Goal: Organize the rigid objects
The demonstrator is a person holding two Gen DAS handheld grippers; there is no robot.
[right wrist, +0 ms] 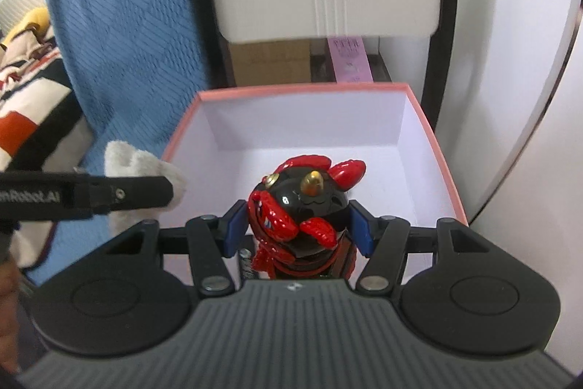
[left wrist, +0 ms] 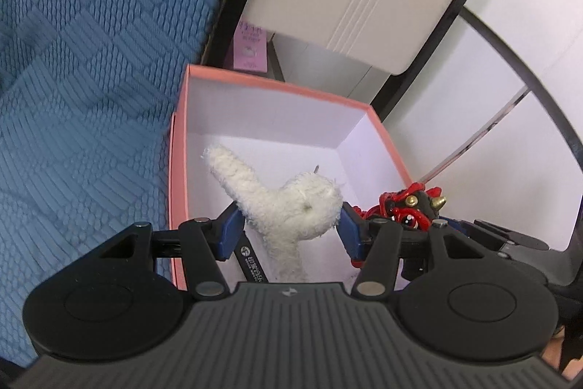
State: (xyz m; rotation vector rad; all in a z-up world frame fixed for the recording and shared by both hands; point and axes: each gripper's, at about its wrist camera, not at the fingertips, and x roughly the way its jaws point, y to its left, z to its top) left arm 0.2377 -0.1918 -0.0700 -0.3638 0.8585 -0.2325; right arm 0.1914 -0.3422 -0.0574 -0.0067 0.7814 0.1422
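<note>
White plush toy [left wrist: 291, 206], red-black figurine [right wrist: 302, 210], seemingly above open pink box [right wrist: 430, 130].

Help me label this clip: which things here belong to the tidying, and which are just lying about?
In the job:
white plush toy
red-and-black horned figurine
pink box
left gripper
right gripper

Lying about:
blue blanket
cardboard box
pink card

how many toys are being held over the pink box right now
2. The white plush toy sits between the left gripper fingers above the pink box; the red and black figurine is in the right gripper. Both grippers block part of the box floor.
</note>
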